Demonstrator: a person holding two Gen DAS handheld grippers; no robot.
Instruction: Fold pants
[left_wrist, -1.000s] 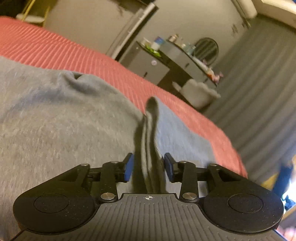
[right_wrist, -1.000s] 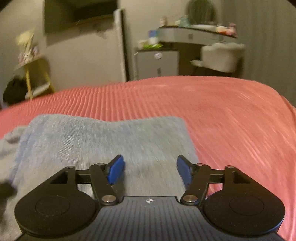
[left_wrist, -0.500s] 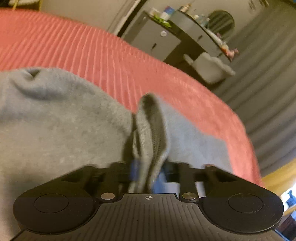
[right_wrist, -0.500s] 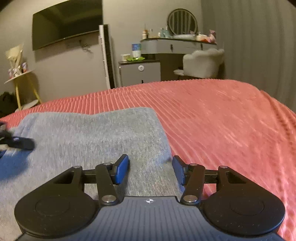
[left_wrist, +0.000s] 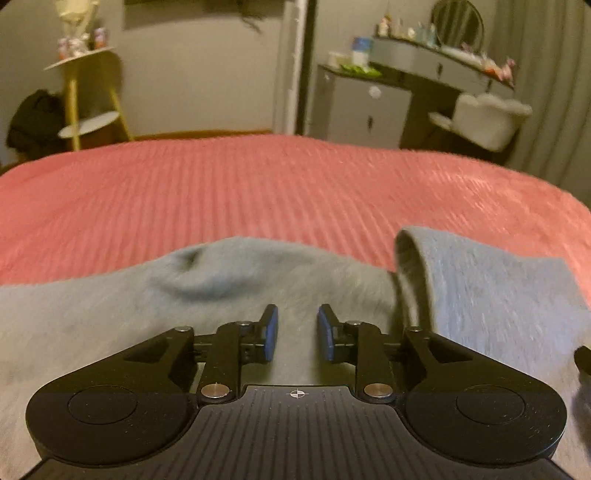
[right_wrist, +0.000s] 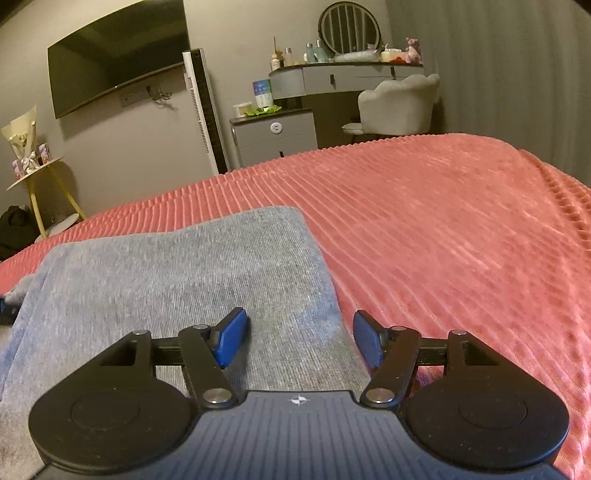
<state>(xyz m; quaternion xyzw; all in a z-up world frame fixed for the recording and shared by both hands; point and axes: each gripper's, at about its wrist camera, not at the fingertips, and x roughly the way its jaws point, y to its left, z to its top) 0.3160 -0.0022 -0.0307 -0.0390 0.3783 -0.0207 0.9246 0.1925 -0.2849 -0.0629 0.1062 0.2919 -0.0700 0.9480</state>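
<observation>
Grey pants (left_wrist: 110, 332) lie spread on the red ribbed bedspread (left_wrist: 258, 192). My left gripper (left_wrist: 297, 332) hovers low over them, its jaws opening, with nothing pinched between the blue pads (left_wrist: 271, 332). A raised fold of the cloth (left_wrist: 410, 266) stands free just right of it. In the right wrist view the pants (right_wrist: 166, 280) lie flat in folded layers. My right gripper (right_wrist: 299, 341) stands over their right edge, its jaws opening wide. That edge runs between the pads (right_wrist: 231, 338), which do not press on it.
The red bedspread (right_wrist: 443, 240) stretches far and right of the pants. Beyond the bed stand a grey vanity (right_wrist: 332, 81), a white chair (right_wrist: 399, 103), a yellow side table (right_wrist: 40, 177), a wall screen (right_wrist: 118, 62) and a curtain (right_wrist: 517, 74).
My left gripper, which had shut on the upright fold, has let it go and swung left; the fold now stands to its right. The right gripper narrowed, then widened over the pants' edge.
</observation>
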